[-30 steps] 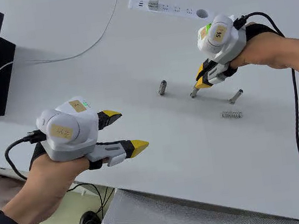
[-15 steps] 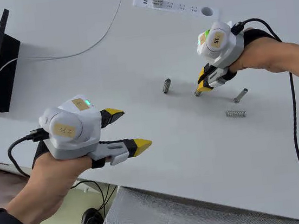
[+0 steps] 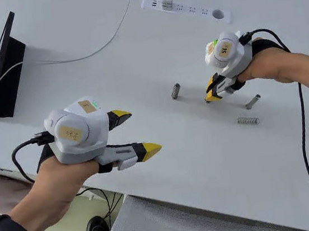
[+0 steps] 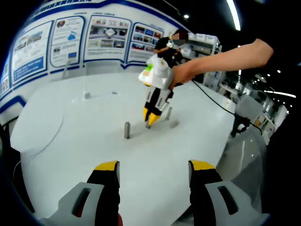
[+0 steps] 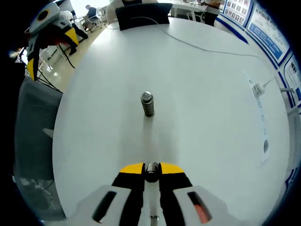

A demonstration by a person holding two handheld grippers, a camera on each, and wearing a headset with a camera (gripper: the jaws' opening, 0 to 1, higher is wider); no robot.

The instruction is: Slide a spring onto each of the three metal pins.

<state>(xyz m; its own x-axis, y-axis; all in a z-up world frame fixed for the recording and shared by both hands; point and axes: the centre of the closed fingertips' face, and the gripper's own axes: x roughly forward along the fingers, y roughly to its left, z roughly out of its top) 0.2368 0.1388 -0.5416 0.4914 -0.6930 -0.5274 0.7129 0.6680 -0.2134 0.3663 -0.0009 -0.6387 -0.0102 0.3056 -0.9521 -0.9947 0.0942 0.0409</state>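
Right gripper (image 3: 213, 96) is clamped on a metal pin (image 5: 152, 172), the pin's round head showing between the yellow tips. It is held low over the white table (image 3: 137, 67), and I cannot tell whether it touches. Over the table's near edge hangs the left gripper (image 3: 138, 131), jaws wide apart with nothing between them. At the far left a dark flat screen (image 3: 2, 69) stands, with a white cable (image 3: 106, 42) trailing across the table beside it. A white power strip (image 3: 186, 8) lies at the far side. Just left of the held pin a second pin (image 5: 146, 97) stands upright with a fitted spring (image 5: 147, 109) around it. To the right of the right gripper a bare third pin (image 3: 252, 102) lies on its side. A loose spring (image 3: 248, 120) lies flat just nearer, apart from it
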